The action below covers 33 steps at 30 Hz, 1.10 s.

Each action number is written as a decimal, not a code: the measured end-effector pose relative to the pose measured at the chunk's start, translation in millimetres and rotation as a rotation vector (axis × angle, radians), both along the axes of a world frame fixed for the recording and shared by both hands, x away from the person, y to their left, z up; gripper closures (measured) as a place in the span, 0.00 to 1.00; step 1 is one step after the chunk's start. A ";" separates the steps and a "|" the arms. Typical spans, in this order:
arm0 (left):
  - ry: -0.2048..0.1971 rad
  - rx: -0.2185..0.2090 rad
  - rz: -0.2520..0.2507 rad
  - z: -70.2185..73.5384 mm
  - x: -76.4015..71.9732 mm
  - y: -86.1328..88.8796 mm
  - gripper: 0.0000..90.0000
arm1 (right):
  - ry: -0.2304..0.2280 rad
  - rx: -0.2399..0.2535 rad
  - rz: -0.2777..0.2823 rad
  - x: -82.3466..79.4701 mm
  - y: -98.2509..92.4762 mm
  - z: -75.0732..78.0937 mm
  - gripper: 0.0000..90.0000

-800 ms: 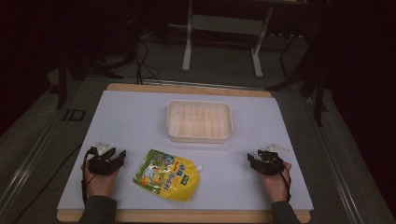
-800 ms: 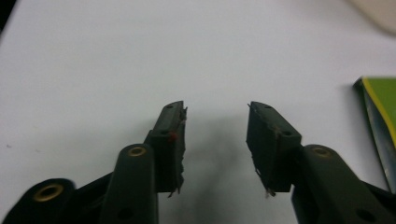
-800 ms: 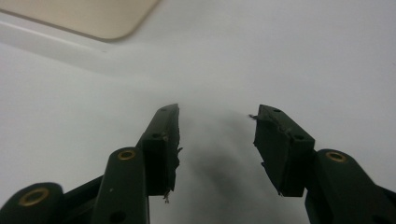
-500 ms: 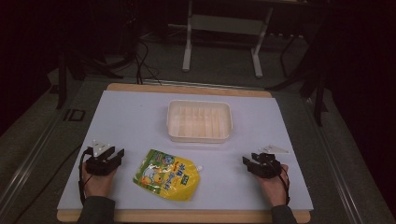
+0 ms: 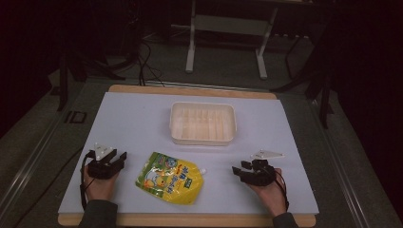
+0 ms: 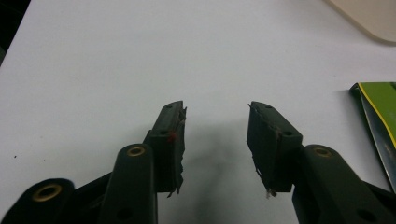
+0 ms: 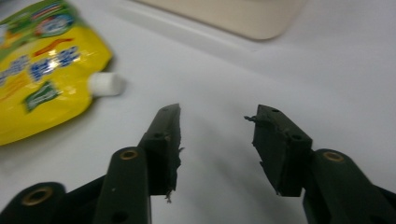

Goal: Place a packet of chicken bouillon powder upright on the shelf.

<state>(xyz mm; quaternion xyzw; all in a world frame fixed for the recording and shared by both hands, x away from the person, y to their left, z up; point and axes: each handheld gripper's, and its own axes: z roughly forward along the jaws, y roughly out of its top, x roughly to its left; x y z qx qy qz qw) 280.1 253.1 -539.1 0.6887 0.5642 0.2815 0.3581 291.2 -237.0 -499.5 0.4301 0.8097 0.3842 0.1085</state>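
Looking down from the high view, we see the table (image 5: 142,118), its white top carrying everything, with a wooden edge showing along the far and near sides. Toward the far middle sits a pale rectangular tray (image 5: 203,123), its long sides running left to right.

Nearer to us, between the two hands, a yellow spouted pouch (image 5: 171,177) lies flat. Its long axis runs on a diagonal, from the green end at the left and farther side to the near right, and its small white cap (image 7: 106,84) sticks out at the pouch's right edge, pointing toward the right hand.

The left hand-held gripper (image 5: 119,157) rests on the table just left of the pouch, apart from it; in its own view we find the jaws spread wide over bare table. The right hand-held gripper (image 5: 239,168) sits right of the pouch, near the cap but not touching, its jaws likewise spread and holding nothing.
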 end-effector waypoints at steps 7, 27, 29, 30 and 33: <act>-0.008 0.009 -0.010 -0.2 -0.1 -2.2 0.61 | 0.033 0.006 0.071 -12.2 16.1 -1.7 0.54; -0.004 0.024 -0.012 -1.0 0.1 -3.8 0.61 | 0.103 0.063 0.147 -29.0 45.3 -7.5 0.48; -0.004 0.026 -0.011 -1.1 0.1 -3.9 0.61 | 0.111 0.076 0.158 -30.3 49.3 -7.7 0.47; -0.003 0.025 -0.010 -1.0 0.1 -3.8 0.61 | 0.113 0.076 0.156 -30.8 50.7 -7.6 0.47; -0.004 0.024 -0.009 -1.0 0.0 -3.7 0.61 | 0.133 0.094 0.155 -31.6 55.7 -8.1 0.45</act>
